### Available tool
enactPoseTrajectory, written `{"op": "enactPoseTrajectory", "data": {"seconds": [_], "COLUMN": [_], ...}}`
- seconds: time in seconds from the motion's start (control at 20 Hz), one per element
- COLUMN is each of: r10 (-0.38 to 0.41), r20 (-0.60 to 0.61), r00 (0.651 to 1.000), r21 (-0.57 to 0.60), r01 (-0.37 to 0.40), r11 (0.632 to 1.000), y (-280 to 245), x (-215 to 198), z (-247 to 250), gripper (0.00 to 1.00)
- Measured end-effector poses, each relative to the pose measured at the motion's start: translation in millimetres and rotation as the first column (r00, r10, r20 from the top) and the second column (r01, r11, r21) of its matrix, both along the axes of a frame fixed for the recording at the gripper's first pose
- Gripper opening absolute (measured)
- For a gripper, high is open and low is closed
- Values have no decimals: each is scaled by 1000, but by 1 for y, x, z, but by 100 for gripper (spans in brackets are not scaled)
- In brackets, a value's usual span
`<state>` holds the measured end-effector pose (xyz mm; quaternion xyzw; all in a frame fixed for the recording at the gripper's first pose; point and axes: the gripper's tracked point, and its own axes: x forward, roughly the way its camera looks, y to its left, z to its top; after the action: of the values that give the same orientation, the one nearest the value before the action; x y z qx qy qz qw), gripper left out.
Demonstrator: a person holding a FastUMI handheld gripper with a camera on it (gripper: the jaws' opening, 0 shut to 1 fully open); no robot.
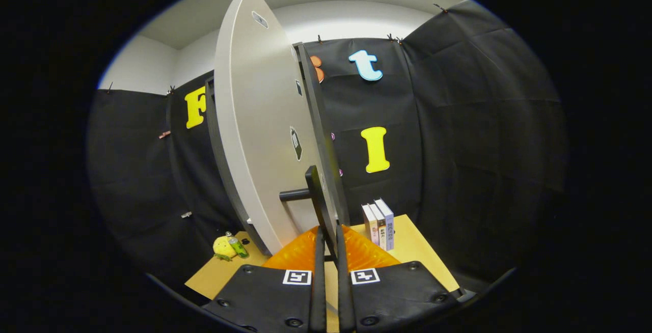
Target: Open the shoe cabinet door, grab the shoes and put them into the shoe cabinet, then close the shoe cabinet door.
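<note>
The gripper [330, 239] has its 2 fingers squeezed on the dark handle [317, 195] of the shoe cabinet door [254, 134], which stands part open just ahead. The thin handle could slip out if the pull turns sideways.

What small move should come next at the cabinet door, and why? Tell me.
Probably keep pulling the handle to swing the door wider. The gripper looks shut on that dark handle, and the door stands only partly open beside the cabinet. No shoes are in sight yet.
</note>
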<state>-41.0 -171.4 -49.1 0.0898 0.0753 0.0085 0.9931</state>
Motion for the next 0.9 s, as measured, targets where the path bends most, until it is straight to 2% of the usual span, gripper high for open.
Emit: {"op": "enactPoseTrajectory", "data": {"seconds": [0.3, 0.35, 0.45, 0.55, 0.6, 0.7, 0.75, 0.9], "r10": [-38, -45, -64, -40, -23, 21, 35, 61], "r20": [79, 74, 45, 32, 20, -9, -28, -107], "r00": [996, 996, 997, 999, 1000, 1000, 999, 992], "r21": [-45, -51, -52, -45, -52, -74, -81, -74], "r01": [42, 49, 67, 42, 24, -22, -37, -69], "r11": [998, 998, 996, 998, 998, 997, 996, 995], "y": [4, 6, 14, 34, 47, 79, 92, 131], "x": [-40, -48, -58, -65, -67, -74, -72, -64], "z": [12, 8, -5, -14, -23, -43, -53, -90], "gripper": [23, 41, 63, 85, 82, 89, 97, 98]}}
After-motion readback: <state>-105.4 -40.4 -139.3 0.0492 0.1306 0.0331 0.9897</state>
